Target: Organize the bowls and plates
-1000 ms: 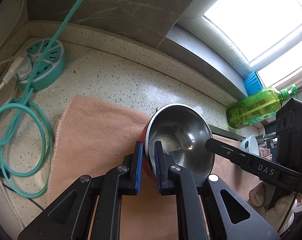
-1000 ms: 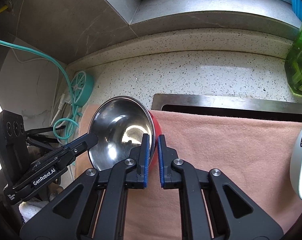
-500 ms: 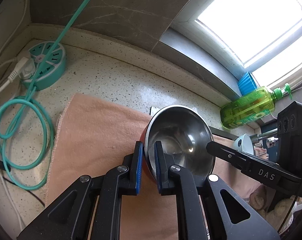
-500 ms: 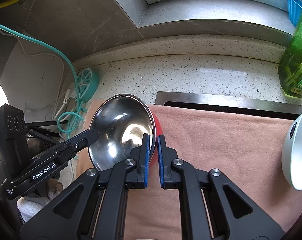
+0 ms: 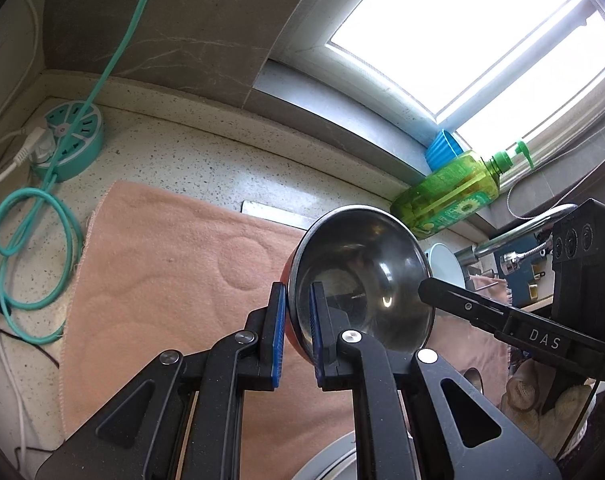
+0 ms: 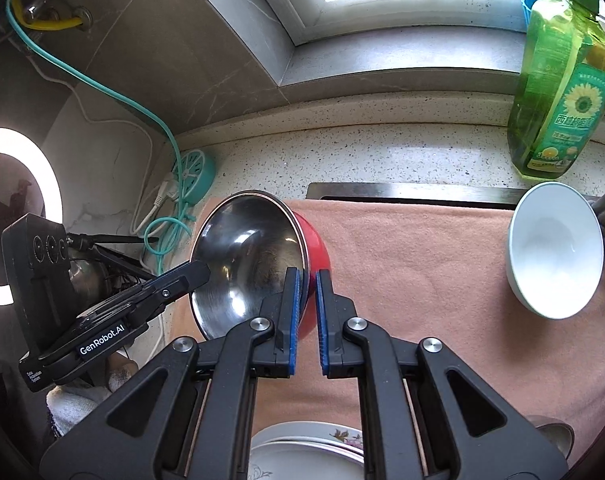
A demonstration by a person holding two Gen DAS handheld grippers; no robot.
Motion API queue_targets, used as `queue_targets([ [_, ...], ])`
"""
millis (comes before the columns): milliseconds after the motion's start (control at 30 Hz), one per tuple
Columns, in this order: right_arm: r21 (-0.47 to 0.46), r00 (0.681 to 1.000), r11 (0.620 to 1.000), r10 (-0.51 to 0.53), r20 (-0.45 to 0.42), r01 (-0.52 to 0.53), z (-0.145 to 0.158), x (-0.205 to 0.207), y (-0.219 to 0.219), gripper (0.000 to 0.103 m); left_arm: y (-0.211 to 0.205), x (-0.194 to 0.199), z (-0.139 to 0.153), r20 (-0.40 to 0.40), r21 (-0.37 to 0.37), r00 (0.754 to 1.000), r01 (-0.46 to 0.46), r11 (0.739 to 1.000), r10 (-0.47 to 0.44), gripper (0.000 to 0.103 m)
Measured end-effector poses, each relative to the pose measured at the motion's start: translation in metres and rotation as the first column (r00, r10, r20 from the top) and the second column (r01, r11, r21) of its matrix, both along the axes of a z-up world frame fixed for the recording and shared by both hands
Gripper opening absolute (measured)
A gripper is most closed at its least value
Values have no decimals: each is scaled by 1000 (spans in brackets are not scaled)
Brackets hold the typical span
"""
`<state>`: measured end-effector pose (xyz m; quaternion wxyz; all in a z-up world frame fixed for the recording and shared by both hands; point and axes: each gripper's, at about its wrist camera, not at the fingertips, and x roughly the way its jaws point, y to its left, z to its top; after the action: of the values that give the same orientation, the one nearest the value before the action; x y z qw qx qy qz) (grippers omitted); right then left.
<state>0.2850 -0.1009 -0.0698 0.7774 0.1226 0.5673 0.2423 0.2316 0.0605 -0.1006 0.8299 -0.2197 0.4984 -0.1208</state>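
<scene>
Left wrist view: the left hand-held gripper [image 5: 296,330] is pinching the near rim of the steel bowl [image 5: 362,276], which is tilting away ahead of it.

Right wrist view: the right hand-held gripper [image 6: 308,308] is clamping the opposite rim; the white bowl [image 6: 554,248] is lying well to its right, so the right hand is nearer.

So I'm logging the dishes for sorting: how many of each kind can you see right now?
Steel bowls with a red outside: 1, clamped by the left gripper and right gripper
White bowls: 1
Floral plates: 1, partly hidden
Total: 3
</scene>
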Motion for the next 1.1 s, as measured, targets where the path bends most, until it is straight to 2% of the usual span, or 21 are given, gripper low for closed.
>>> queue_targets([
  [333,8,998,999,-35,47,35,24,-44,-47,8,-38,-34,18,28,-26,998,65,998,-64,10],
  [600,19,995,996,-93,42,93,30,-83,-99,8,-78,-61,36,71,-28,988,139,990,-137,10],
  [900,8,986,987,-163,34,163,33,-122,-161,8,-130,-80,46,86,-43,965,251,967,-247,10],
  [1100,-16,978,979,-205,25,205,28,-147,-200,8,-168,-90,40,68,-39,945,323,946,-320,10],
])
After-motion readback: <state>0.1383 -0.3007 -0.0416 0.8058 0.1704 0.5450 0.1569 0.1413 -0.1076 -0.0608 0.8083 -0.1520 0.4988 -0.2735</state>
